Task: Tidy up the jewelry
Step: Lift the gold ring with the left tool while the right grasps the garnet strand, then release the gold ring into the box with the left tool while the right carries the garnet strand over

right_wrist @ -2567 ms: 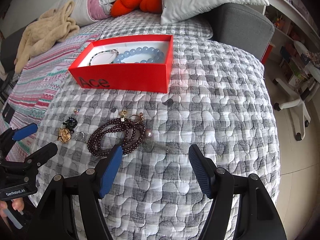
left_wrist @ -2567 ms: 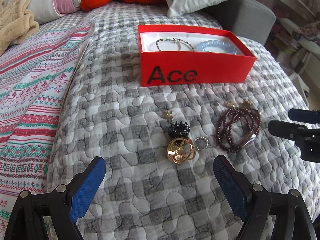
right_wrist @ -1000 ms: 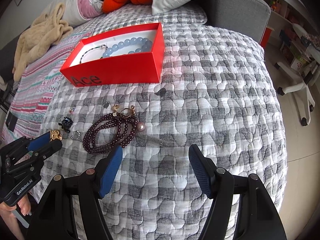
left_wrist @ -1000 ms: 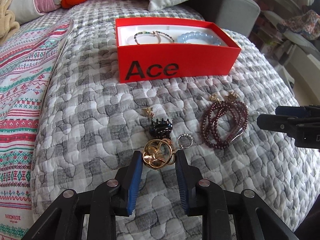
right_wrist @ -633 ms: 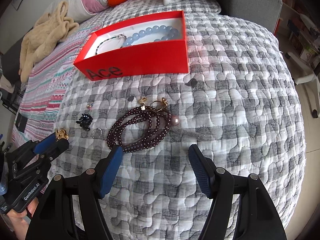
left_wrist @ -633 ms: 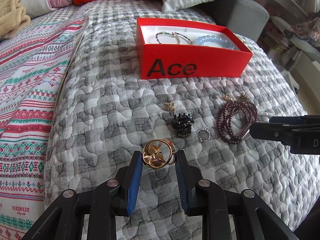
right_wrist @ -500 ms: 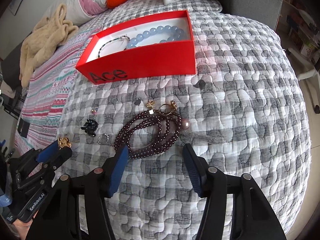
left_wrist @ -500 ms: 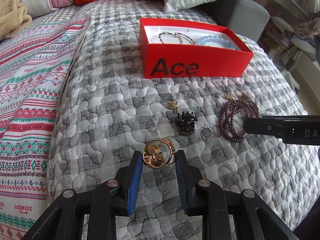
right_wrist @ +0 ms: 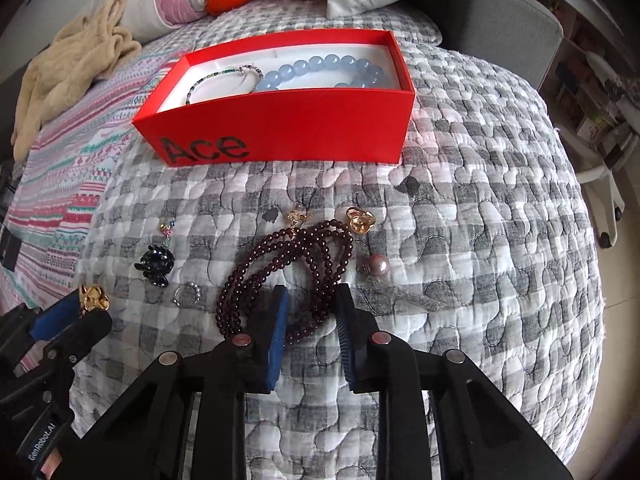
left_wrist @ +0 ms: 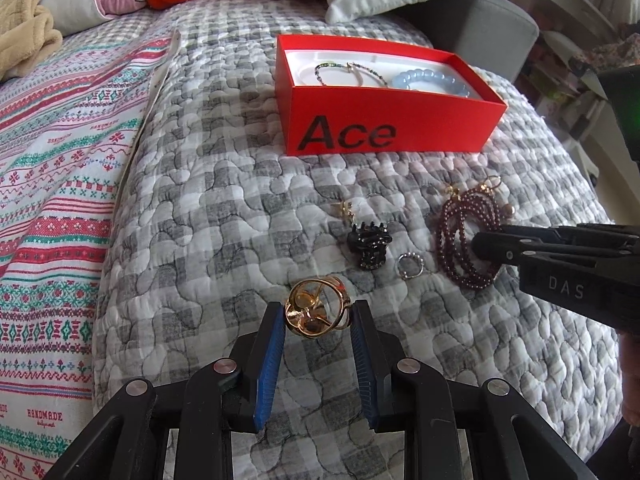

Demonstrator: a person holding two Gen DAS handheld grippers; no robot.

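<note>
On the left wrist view: left tongs (left_wrist: 318, 316), pressed in on a gold openwork knot-shaped brooch (left_wrist: 318, 312), which sits between the blue pads clear of the grey-and-white checked quilted bedspread (left_wrist: 200, 208). Red open cardboard box lettered "Ace" (left_wrist: 384, 134): straight ahead and slightly right of these tongs, well apart, long axis running left to right across the view. Contents: thin multicoloured bead bracelet (left_wrist: 348, 72), pale blue round-bead bracelet (left_wrist: 430, 80). Loose on the bedspread between tongs and box: black plastic claw hair clip (left_wrist: 369, 245), small silver beaded ring (left_wrist: 410, 266), small gold earring (left_wrist: 344, 208), dark red multi-strand bead bracelet (left_wrist: 468, 236). Right tongs (left_wrist: 486, 245) enter from the right edge, tip over the dark red strands. Judgement: the brooch's route to the box is forward and a little right; the left hand is the nearer carrier for it.

On the right wrist view: right tongs (right_wrist: 310, 312), narrowed around the near loop of the dark red bracelet (right_wrist: 288, 272); strands lie between the pads, but whether they are gripped cannot be told. Bracelet's long axis runs from near-left to far-right. Box (right_wrist: 280, 128) lies directly beyond, well apart. Also: two gold ornaments (right_wrist: 360, 220) at the bracelet's far end, pink pearl (right_wrist: 378, 266) just beside it on the right. Left tongs (right_wrist: 86, 302) at the lower left, holding the brooch (right_wrist: 94, 296).
</note>
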